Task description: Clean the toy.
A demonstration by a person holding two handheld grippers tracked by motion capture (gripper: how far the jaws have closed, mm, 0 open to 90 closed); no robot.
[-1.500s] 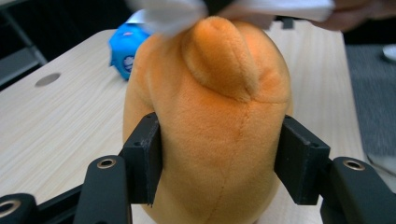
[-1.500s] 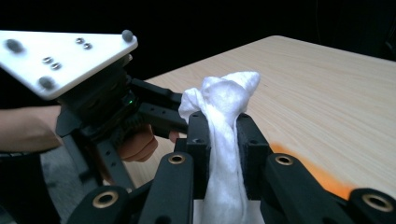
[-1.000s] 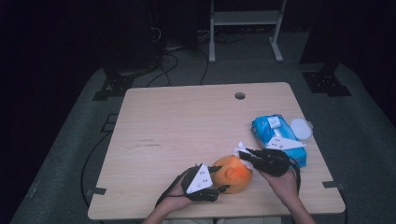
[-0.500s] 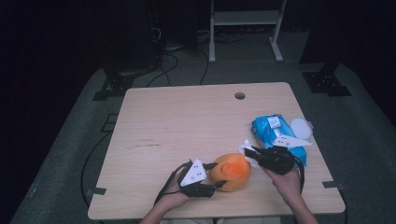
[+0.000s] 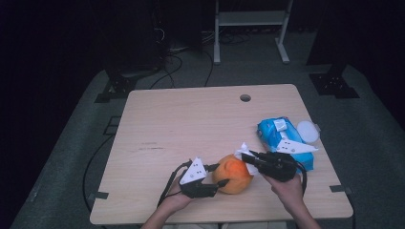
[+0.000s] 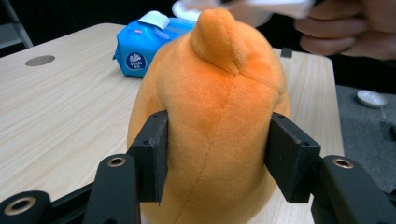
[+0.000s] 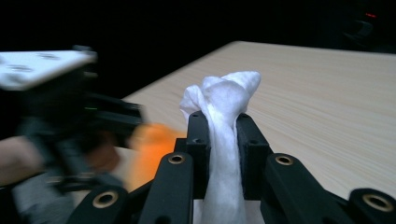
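Orange plush: toy low centre of the high view, on the table.
Left gripper: jaws have just been closing, now clamped on the toy's sides.
Right gripper: clenched on a white wipe.
Key relation: wipe hangs at the toy's upper right, just beside it; right hand nearer.
Behind: blue wipe pack, right edge.

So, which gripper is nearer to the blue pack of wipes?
The right. The right gripper, shut on a white wipe, is just beside the blue pack. The left gripper is farther away, on the other side of the orange plush toy, which it grips.
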